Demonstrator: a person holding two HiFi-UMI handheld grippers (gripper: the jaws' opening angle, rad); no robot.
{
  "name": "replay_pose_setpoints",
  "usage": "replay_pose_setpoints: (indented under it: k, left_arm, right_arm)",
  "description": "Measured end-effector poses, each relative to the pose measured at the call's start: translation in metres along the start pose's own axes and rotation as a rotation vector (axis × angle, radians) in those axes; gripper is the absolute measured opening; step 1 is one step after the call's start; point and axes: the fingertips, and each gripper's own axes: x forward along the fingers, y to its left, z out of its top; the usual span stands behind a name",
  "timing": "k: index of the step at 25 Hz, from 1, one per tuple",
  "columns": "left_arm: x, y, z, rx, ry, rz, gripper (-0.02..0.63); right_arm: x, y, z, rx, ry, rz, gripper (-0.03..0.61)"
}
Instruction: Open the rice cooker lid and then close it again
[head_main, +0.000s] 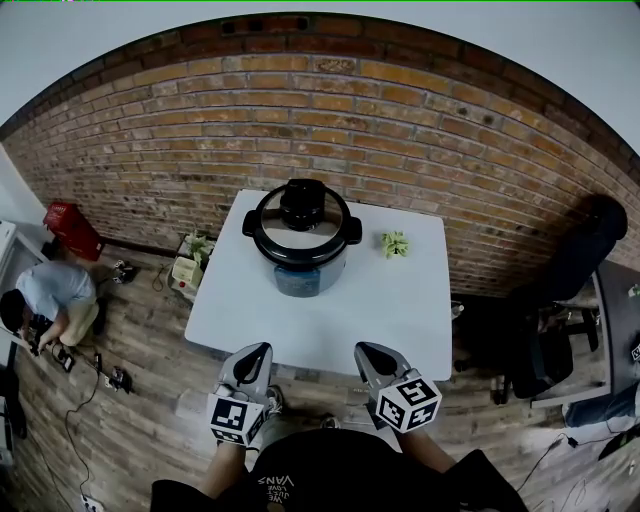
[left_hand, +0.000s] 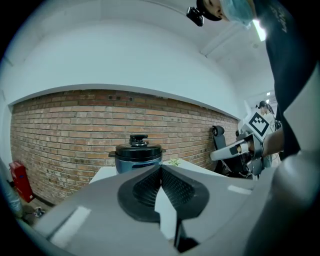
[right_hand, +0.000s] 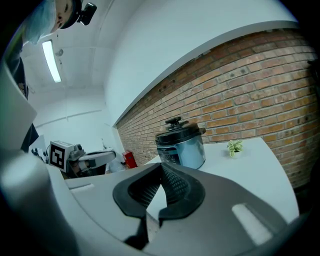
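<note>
So the big white surface (head_main: 320, 320) fills the middle of the scene. The rice cooker (head_main: 300, 275) sits toward its far edge, a bit left of centre, close to the brick wall. It looks like a proper metal-bodied cooker, so I'd guess it's heavy enough to stay put when the top comes up. On a smooth surface it could slide if you pull sideways instead of straight up, though.

The lid (head_main: 268, 228) is on and sits flat across the cooker. It has a dark rim and what might be a glass centre, hard to be sure. My read is that it's stiff, moderately heavy, and breakable if dropped or set back down hard. The rim is wide and looks slick, so it's a bad place to grab.

Both grippers are at the near edge, well apart from the cooker. The left gripper (head_main: 257, 350) and right gripper (head_main: 368, 350) are each clenched, jaws together with nothing in them. Either one would have to open up first.

The black knob (head_main: 302, 203) in the middle of the lid is the obvious hold. It stands proud, looks narrow enough for the jaws, and should keep the lid balanced. It's probably smooth plastic, so squeeze firmly and low on it.

A little green plant (head_main: 395, 243) sits right of the cooker, out of the way.
</note>
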Motion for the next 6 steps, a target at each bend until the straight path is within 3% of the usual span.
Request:
replay_pose_setpoints:
  k: [6]
  left_arm:
    - [0.0042,0.0083,-0.0002,0.010,-0.005,-0.007,0.003]
  right_arm:
    - [0.0076,0.0009,0.0013,0.002,-0.003,-0.009,0.005]
